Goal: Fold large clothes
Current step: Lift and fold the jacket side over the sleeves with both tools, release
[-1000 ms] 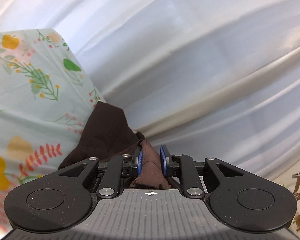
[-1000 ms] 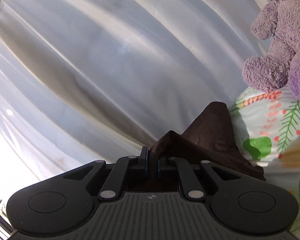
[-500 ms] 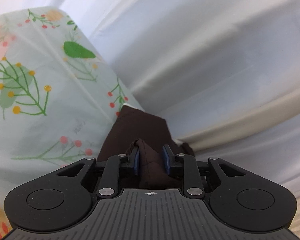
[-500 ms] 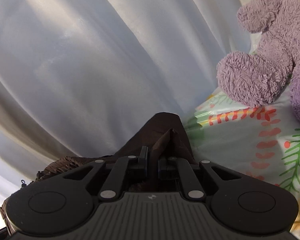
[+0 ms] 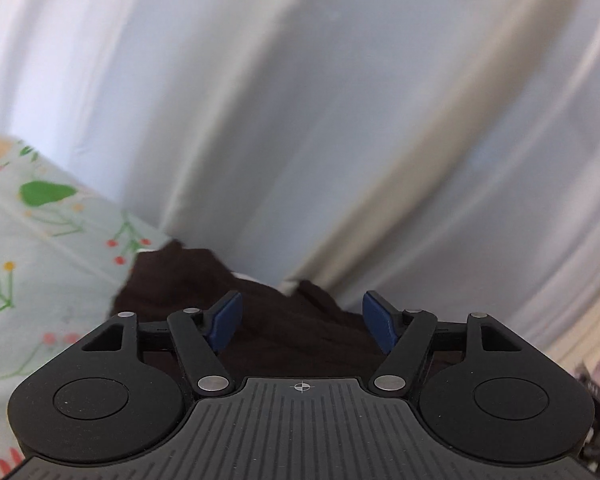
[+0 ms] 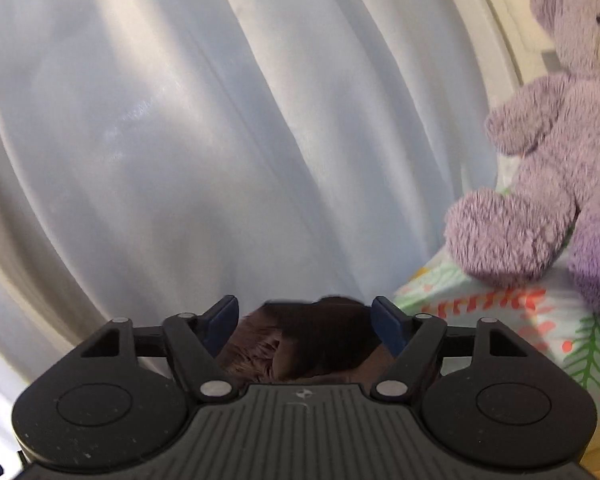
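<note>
The left gripper is hovering with its jaws spread wide, gripping nothing; the right gripper is doing the same. The garment, dark brown, is lying bunched directly beneath and between both sets of blue pads, on the floral sheet. It is appearing soft, limp and light; expect it to sag and crumple rather than hold shape. Judged best grip: pinch a hem or corner, one per gripper, well apart. Beyond it, a white curtain is hanging. A plush bear is sitting on the sheet at right.
</note>
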`<control>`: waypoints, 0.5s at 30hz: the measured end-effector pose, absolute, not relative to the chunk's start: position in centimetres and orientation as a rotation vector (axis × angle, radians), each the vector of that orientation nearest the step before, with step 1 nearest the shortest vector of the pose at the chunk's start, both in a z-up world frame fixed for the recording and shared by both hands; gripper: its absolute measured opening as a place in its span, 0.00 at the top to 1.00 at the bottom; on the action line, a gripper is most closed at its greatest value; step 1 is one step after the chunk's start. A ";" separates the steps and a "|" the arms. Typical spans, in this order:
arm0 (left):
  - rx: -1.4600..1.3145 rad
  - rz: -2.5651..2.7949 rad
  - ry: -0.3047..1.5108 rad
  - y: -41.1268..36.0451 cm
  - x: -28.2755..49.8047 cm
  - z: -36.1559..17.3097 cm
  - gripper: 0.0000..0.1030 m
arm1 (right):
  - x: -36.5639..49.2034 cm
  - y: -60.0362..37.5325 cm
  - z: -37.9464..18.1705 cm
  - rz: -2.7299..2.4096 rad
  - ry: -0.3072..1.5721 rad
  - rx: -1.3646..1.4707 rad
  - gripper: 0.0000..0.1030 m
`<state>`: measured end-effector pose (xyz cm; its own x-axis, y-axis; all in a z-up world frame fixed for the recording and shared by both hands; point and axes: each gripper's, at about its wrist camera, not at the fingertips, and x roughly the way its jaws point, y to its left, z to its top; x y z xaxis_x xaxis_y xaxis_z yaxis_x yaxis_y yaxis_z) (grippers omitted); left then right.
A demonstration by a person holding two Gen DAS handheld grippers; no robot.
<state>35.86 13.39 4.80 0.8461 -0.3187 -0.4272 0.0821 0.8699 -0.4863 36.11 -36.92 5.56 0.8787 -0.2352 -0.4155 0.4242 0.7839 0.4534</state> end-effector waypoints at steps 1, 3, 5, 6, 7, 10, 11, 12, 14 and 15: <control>-0.453 -0.257 0.519 11.9 35.6 5.0 0.29 | 36.1 -36.4 5.9 -0.385 0.335 0.555 0.30; -0.425 -0.337 0.519 8.7 34.9 4.8 0.25 | 36.5 -35.1 6.2 -0.302 0.322 0.582 0.47; -0.389 -0.404 0.530 5.4 34.8 4.2 0.24 | 38.0 -31.9 5.8 -0.075 0.394 0.588 0.70; -0.352 -0.434 0.526 3.8 35.0 3.7 0.22 | 39.0 -29.6 5.3 0.074 0.445 0.572 0.79; -0.310 -0.437 0.522 2.4 35.4 3.1 0.22 | 40.0 -27.0 4.7 0.196 0.494 0.534 0.81; -0.184 -0.331 0.476 -0.5 37.4 0.4 0.22 | 41.9 -20.7 2.4 0.277 0.552 0.339 0.81; -0.145 -0.283 0.461 -0.9 38.1 -0.6 0.21 | 42.6 -19.8 1.2 0.256 0.568 0.294 0.81; -0.117 -0.254 0.473 -1.1 38.9 -1.7 0.17 | 43.3 -19.6 -0.2 0.213 0.585 0.264 0.85; -0.072 -0.205 0.518 -0.9 40.7 -4.2 0.07 | 44.3 -20.8 -2.4 0.157 0.581 0.237 0.91; -0.069 -0.197 0.523 -0.5 41.0 -5.2 0.04 | 44.3 -21.6 -3.0 0.119 0.566 0.209 0.95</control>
